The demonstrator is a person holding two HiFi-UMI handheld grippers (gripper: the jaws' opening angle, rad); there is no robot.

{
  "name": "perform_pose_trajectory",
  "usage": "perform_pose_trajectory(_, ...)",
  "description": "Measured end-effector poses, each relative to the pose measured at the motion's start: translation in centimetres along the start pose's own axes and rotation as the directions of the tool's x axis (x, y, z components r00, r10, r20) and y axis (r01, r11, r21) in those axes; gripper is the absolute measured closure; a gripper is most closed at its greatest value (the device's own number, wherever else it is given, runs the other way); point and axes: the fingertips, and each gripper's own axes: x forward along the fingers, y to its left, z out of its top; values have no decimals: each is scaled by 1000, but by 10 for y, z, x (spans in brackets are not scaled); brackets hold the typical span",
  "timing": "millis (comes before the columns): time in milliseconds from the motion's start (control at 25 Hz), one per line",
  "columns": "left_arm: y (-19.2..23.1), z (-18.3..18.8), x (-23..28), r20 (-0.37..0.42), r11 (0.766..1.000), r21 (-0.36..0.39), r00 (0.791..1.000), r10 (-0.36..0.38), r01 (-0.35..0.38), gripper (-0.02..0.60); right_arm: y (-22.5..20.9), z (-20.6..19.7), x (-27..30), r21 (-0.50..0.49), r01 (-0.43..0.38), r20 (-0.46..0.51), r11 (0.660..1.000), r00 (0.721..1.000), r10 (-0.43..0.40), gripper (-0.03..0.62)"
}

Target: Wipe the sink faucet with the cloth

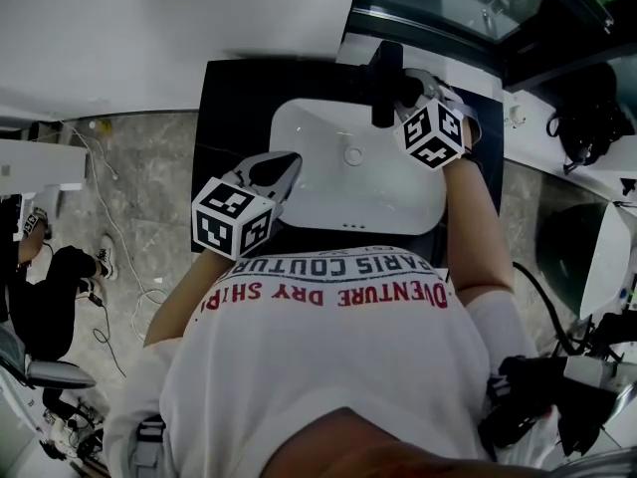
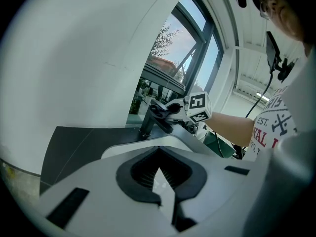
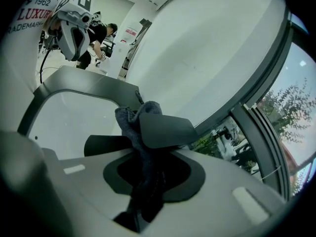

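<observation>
The black faucet point(image 1: 385, 86) stands at the back of the white sink point(image 1: 318, 182). My right gripper point(image 1: 412, 90) is up against the faucet's right side, shut on a dark blue-grey cloth point(image 3: 134, 122). In the right gripper view the cloth bunches against the faucet's flat lever point(image 3: 165, 130), with the spout point(image 3: 104, 145) below it. My left gripper point(image 1: 275, 172) hovers over the sink's left rim, apart from the faucet, its jaws together and nothing between them. The left gripper view shows the faucet point(image 2: 147, 120) ahead, with the right gripper point(image 2: 178, 108) on it.
A black countertop point(image 1: 224, 118) surrounds the sink, against a white wall point(image 1: 149, 28). A window point(image 3: 276, 107) runs behind the faucet. Cables point(image 1: 109, 237) lie on the marble floor at left, where another person point(image 1: 45, 277) is. Dark gear point(image 1: 587, 118) rests on a white ledge at right.
</observation>
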Motion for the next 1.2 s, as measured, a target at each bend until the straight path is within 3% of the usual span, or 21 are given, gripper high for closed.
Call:
perform_pose_trajectory(640, -7, -5, -7, 10, 1000, 3, 1000, -20, 20, 580, 76, -4, -49, -45, -88, -24, 995, 996, 87, 523)
perform_pose_trajectory(800, -7, -8, -6, 6, 1000, 0, 1000, -19, 19, 580, 72, -4, -48, -11, -98, -5, 995, 995, 98, 523)
perform_pose_trajectory(960, -6, -10, -9, 5, 1000, -4, 1000, -11, 11, 580, 52, 4, -50, 41, -53, 34, 998, 998, 52, 522)
perform_pose_trajectory(1200, -1, -11, -13, 1, 1000, -20, 1000, 10, -10, 580, 30, -1, -26, 54, -34, 1, 998, 999, 34, 522)
